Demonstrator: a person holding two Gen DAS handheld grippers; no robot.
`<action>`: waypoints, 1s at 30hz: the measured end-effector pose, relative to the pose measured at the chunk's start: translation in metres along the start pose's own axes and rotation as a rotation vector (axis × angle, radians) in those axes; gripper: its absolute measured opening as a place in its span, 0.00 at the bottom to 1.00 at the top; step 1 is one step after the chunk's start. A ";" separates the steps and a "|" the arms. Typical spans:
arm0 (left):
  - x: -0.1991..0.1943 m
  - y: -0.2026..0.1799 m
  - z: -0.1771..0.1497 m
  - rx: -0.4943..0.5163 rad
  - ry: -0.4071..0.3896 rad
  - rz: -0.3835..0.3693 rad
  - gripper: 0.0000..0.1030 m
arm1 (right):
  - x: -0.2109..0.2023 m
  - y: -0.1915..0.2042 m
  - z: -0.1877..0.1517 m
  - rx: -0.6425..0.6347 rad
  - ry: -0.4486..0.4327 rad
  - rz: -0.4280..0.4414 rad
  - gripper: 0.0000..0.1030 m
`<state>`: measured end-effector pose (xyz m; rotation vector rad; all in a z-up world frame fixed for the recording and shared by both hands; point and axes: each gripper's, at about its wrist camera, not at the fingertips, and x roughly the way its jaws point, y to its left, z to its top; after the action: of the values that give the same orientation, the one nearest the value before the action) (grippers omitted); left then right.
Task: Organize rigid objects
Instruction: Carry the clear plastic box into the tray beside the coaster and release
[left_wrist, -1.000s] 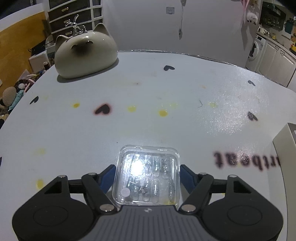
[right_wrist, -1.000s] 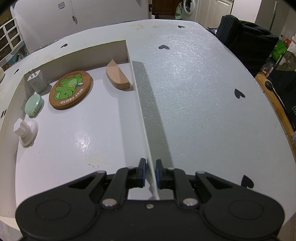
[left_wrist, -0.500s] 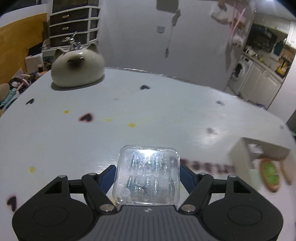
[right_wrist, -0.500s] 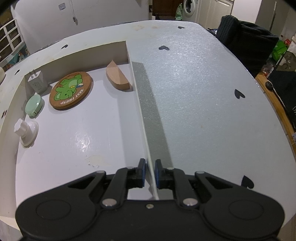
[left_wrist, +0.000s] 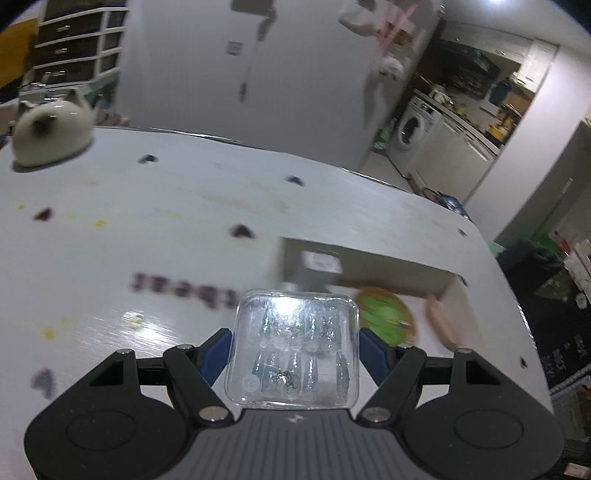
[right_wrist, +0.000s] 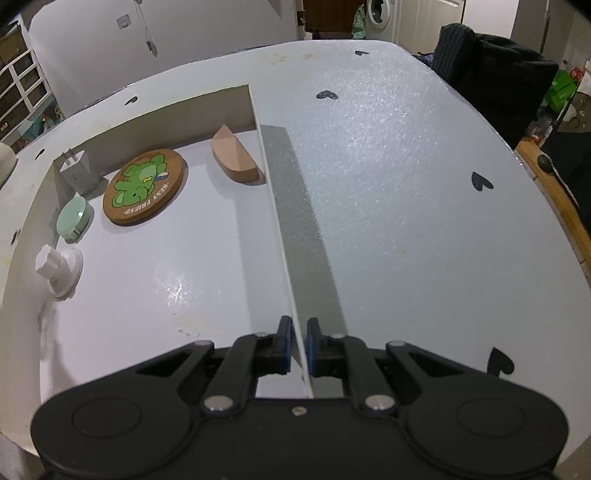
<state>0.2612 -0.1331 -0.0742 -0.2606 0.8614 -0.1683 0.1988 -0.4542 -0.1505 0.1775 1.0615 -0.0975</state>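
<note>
Both tongs grip something. The left tongs (left_wrist: 291, 350) stay clamped on the clear plastic case (left_wrist: 295, 347), now carried above the worktop (left_wrist: 147, 206) toward the open box (left_wrist: 369, 269), which has come into view. The right tongs (right_wrist: 296, 345) remain pinched together on the box's thin side wall (right_wrist: 284, 236), unmoved.

Home, washing machine (left_wrist: 410, 131) beside kitchen counter (left_wrist: 465, 122), drawer unit (left_wrist: 74, 48), heart-patterned table (right_wrist: 388, 166)

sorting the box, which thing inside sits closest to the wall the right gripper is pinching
The wooden boat-shaped block; the round coaster lies further left.
</note>
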 end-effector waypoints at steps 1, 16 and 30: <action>0.003 -0.009 -0.002 0.003 0.006 -0.007 0.72 | 0.000 -0.001 0.001 -0.005 0.005 0.007 0.07; 0.069 -0.118 -0.032 0.003 0.140 -0.163 0.72 | 0.002 -0.007 0.001 -0.050 0.004 0.067 0.05; 0.122 -0.140 -0.039 -0.105 0.231 -0.152 0.72 | 0.005 -0.009 0.003 -0.033 -0.001 0.084 0.05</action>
<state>0.3039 -0.3037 -0.1458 -0.4115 1.0817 -0.2998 0.2019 -0.4639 -0.1543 0.1920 1.0527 -0.0045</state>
